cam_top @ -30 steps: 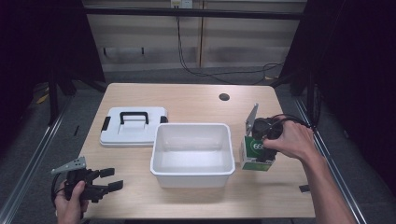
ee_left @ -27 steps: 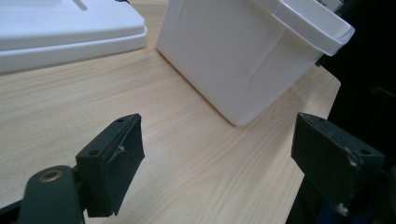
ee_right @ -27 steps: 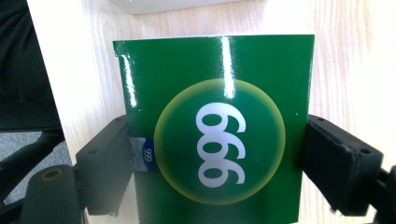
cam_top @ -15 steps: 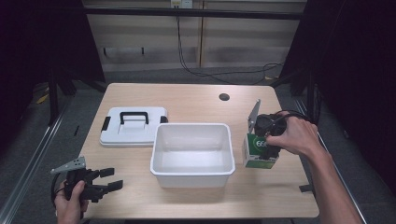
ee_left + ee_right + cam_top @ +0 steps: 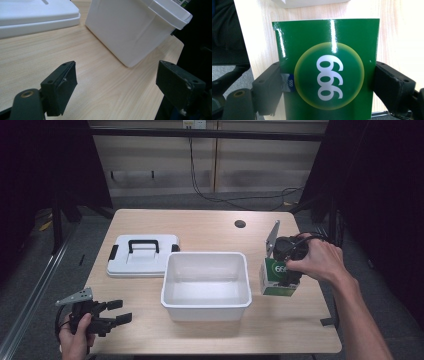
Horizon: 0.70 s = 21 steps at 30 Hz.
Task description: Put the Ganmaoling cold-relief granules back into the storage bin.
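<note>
The place looks like a lab or recording room rather than a home. A lone light-wood desk [image 5: 210,227] stands on a grey floor [image 5: 30,285], hemmed by black curtains [image 5: 385,195]. Cables [image 5: 200,175] hang down a plain panelled wall [image 5: 240,165] behind it.

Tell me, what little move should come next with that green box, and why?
Probably lift it. The right tool has its jaws closed on both sides of the green cardboard box with the white 999, which stands on the wooden table beside the open white plastic tub, likely where it goes.
</note>
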Each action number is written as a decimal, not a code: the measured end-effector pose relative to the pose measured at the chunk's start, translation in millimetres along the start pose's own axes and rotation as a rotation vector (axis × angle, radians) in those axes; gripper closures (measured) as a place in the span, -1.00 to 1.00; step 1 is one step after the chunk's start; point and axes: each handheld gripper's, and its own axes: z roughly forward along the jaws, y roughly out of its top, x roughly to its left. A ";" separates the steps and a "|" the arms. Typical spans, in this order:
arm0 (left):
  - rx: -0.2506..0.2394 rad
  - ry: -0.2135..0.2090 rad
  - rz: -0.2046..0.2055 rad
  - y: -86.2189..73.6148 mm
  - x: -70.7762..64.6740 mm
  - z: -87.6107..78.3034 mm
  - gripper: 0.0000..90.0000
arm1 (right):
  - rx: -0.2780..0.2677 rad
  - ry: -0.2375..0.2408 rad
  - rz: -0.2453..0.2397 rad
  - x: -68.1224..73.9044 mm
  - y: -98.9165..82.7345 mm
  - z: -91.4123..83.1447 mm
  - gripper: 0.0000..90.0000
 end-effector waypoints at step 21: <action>0.002 -0.004 0.005 -0.2 -1.0 -0.1 -0.62 | -0.012 -0.036 0.007 4.1 0.8 -32.5 -0.63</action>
